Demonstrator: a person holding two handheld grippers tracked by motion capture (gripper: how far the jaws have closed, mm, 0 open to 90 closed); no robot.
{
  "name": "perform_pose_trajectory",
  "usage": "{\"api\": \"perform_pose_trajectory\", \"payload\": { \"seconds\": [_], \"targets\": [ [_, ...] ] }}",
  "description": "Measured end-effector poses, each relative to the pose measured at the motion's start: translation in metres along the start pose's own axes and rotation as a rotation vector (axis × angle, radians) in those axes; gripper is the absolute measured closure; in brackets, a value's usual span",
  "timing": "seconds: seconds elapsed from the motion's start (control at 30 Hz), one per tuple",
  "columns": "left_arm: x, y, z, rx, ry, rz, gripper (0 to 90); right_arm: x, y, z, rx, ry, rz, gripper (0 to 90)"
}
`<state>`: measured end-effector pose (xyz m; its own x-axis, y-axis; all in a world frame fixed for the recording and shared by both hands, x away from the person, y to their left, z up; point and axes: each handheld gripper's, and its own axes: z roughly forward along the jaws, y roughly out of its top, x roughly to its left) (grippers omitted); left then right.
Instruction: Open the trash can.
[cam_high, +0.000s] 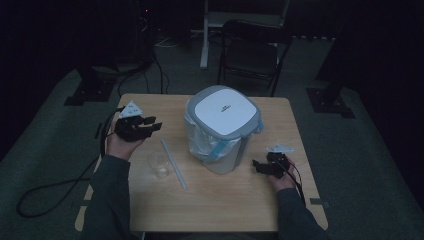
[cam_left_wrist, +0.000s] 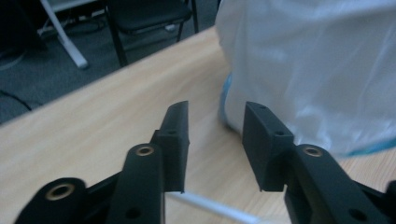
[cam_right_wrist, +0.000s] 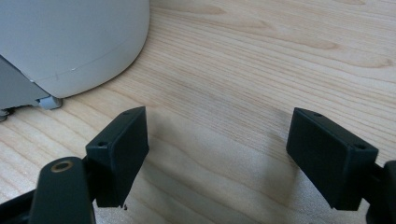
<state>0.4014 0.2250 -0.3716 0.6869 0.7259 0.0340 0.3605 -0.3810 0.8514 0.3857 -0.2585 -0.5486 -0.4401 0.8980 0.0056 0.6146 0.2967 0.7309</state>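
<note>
At the left of the high view the left gripper (cam_high: 150, 123) hangs above the table (cam_high: 210, 205) with its jaws partly apart and nothing between them; no earlier grip can be judged. Below and right of it lie the clear cup (cam_high: 159, 165) and the white straw (cam_high: 173, 163), close together near the table's left-centre; a careless descent could tip the light cup or roll the straw toward the near edge. The bagged bin (cam_high: 222, 127) crowds the middle, so a sweep rightward risks snagging its loose liner. At lower right the right gripper (cam_high: 258, 165) rests wide open and empty beside the bin's base, with bare wood around it.
</note>
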Motion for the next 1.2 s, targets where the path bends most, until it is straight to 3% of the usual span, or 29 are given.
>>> {"api": "perform_pose_trajectory", "payload": {
  "seconds": [0.3,0.47,0.83,1.2],
  "targets": [
    [-0.01,0.051,0.008,-0.045,-0.047,0.05,82.3,0.0,0.0,0.0,0.0,0.0,-0.001,19.8],
    [-0.009,0.066,0.019,-0.054,-0.063,0.035,90.0,0.0,0.0,0.0,0.0,0.0,0.0,19.8],
    [-0.014,0.091,0.049,-0.074,-0.152,0.023,90.0,0.0,0.0,0.0,0.0,0.0,0.0,19.8],
    [-0.02,0.108,0.081,-0.071,-0.161,0.003,90.0,0.0,0.0,0.0,-0.001,-0.004,0.001,19.9]
  ]
}}
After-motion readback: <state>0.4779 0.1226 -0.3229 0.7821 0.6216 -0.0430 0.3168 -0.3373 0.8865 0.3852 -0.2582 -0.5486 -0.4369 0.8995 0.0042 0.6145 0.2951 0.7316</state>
